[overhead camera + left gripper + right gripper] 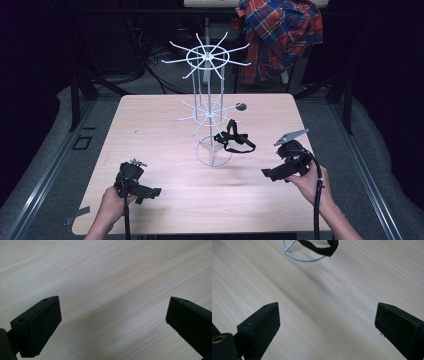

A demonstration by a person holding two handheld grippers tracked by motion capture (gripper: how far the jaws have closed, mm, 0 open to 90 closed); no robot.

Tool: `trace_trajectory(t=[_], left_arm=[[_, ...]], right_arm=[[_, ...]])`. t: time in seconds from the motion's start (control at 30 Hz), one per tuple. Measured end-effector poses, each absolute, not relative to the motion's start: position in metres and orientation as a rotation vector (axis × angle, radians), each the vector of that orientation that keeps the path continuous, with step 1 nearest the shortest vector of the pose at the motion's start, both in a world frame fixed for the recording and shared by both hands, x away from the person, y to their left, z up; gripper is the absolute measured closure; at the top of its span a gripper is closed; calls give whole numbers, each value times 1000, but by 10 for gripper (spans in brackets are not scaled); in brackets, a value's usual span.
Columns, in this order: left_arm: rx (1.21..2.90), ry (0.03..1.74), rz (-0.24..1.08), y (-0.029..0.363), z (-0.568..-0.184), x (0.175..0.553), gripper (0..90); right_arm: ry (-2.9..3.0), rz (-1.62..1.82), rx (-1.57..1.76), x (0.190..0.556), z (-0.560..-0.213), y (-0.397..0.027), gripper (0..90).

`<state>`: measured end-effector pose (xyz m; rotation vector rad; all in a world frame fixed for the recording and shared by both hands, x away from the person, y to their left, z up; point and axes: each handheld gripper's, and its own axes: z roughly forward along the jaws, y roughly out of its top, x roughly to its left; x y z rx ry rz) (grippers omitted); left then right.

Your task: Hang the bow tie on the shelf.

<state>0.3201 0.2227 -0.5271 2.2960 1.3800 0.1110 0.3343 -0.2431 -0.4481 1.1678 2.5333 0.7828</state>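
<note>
A white wire hook rack (pixel 209 107) stands upright in the middle of the wooden table (pixel 150 130). A black strap (pixel 234 138) hangs from one of its lower hooks and droops over the round base. In the right gripper view the strap (pixel 322 248) and the base ring (pixel 304 259) lie at the top edge. My right gripper (pixel 267 173) hovers low to the right of the rack and points left; its jaws (pixel 327 312) stand wide apart over bare wood. My left gripper (pixel 152 192) sits near the front left, open (pixel 113 307), with nothing between its jaws.
A small dark round tip (pixel 240 106) ends one lower hook on the right. A plaid shirt (pixel 280 30) hangs behind the table. Grey floor mats and metal rails (pixel 45 165) flank the table. Bare wood stretches between the two grippers.
</note>
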Motion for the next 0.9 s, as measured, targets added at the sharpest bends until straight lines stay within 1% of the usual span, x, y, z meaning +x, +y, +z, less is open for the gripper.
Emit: trace_trajectory(t=[0.33, 0.57, 0.77, 0.9], left_arm=[[2297, 1381, 110, 223, -527, 320, 2], [2298, 1380, 118, 222, -527, 320, 2], [2297, 1379, 114, 222, -527, 320, 2], [2296, 1377, 122, 222, -527, 320, 3]], right_arm=[[2565, 732, 1185, 322, -463, -252, 46], [2612, 684, 1221, 313, -487, -254, 40], [2646, 633, 1217, 310, -500, -253, 41], [2664, 488, 1177, 308, -512, -248, 39]])
